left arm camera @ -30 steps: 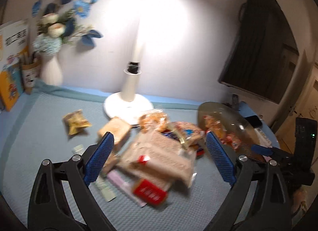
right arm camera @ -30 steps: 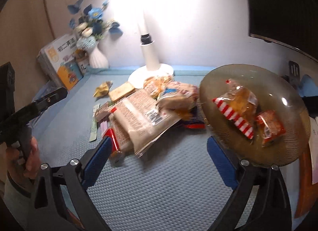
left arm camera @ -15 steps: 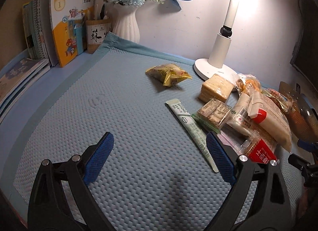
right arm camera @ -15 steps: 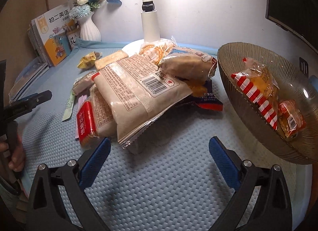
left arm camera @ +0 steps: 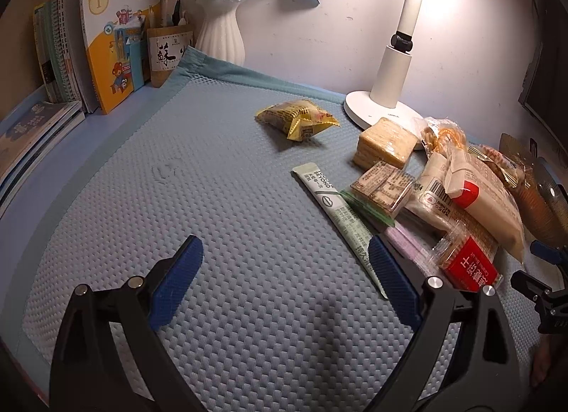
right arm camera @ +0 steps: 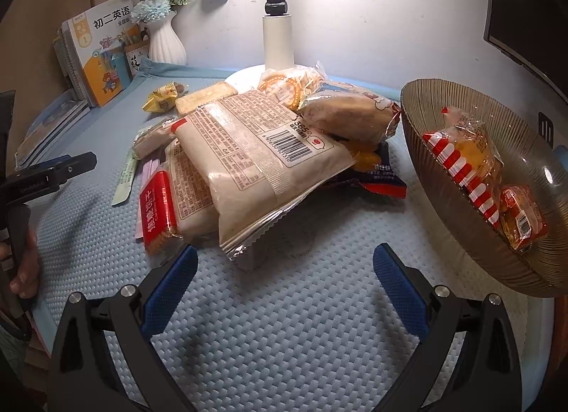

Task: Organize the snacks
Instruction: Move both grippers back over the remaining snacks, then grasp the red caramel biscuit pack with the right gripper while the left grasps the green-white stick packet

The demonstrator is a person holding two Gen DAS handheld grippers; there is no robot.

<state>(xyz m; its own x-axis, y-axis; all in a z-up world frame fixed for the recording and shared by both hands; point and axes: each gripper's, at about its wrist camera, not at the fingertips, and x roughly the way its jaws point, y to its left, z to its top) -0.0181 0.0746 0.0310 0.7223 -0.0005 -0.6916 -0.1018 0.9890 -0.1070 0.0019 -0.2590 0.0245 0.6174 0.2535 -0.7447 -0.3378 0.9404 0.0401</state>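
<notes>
Dim room, tall white desk lamp [left arm camera: 399, 57] throwing a warm glare patch on the pale wall [right arm camera: 372, 21], soft shadows, sharp focus, dark fisheye-bent corners

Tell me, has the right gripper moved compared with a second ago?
Yes. The right gripper has come in closer to the snack pile: the big barcode packet now looms larger and nearer its open jaws, while the lamp sits higher in view.

blue textured mat [left arm camera: 220, 220] under snack packets [right arm camera: 248, 149], bowl [right arm camera: 443, 220], lamp [left arm camera: 387, 110]
</notes>
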